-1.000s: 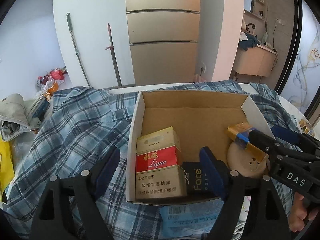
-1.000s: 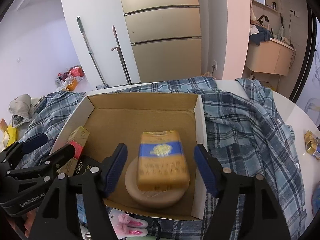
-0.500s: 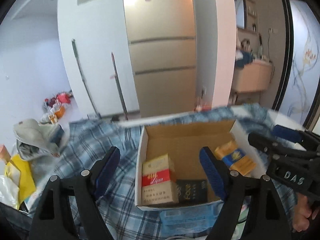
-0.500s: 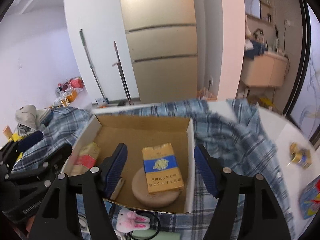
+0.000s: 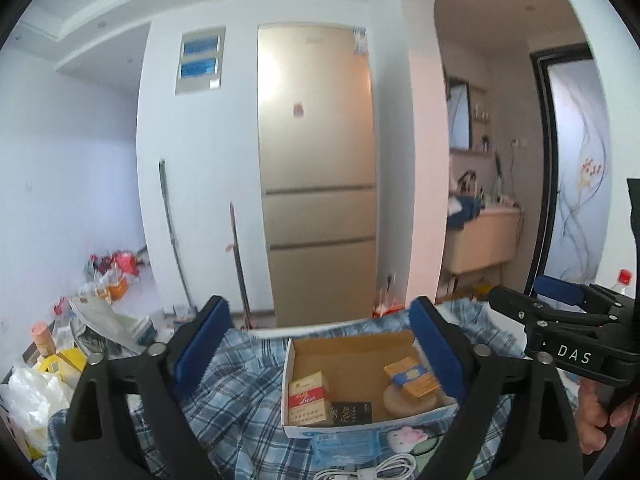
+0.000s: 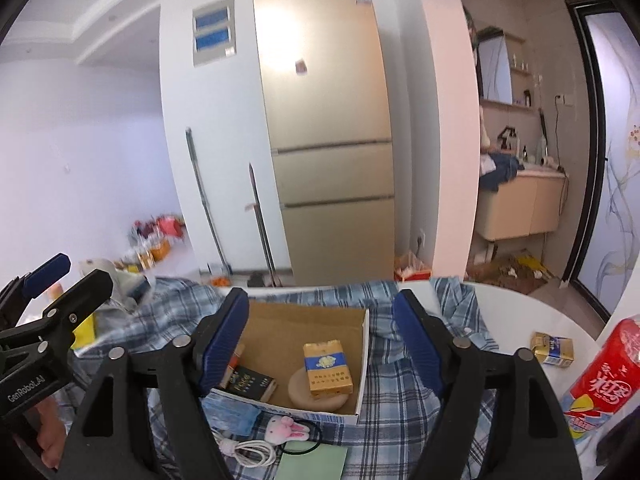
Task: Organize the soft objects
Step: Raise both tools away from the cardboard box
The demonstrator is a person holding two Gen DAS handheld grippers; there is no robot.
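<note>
The left gripper (image 5: 320,336) stands with its jaws spread wide and holding nothing; they have just been opening, and only air and the far scene show between the blue pads (image 5: 202,342). The right gripper (image 6: 320,332) is likewise open and empty, its jaws also having just been widening. In both wrist views the cardboard box (image 5: 294,360) sits in the lower middle of the frame, lying on a blue plaid shirt (image 5: 240,392) spread over the white tabletop (image 6: 520,312), below and beyond the jaws rather than between them. Inside the box, at its left, stands a red-and-cream pack (image 5: 307,400) with a black pack (image 5: 352,413) beside it; at its right a yellow-and-blue pack (image 6: 326,368) rests on top of a round beige puff (image 6: 316,396). None of these touches either gripper. Just in front of the box, in the lower middle of the right wrist view, lie a small pink-and-white bunny plush (image 6: 286,428), a blue packet (image 6: 228,410), a coiled white cable (image 6: 248,450) and a green card (image 6: 312,464). At the right edge of that view stand a red packet (image 6: 600,380) and a small gold carton (image 6: 552,349). A gold fridge (image 5: 316,184) fills the upper middle of both views
</note>
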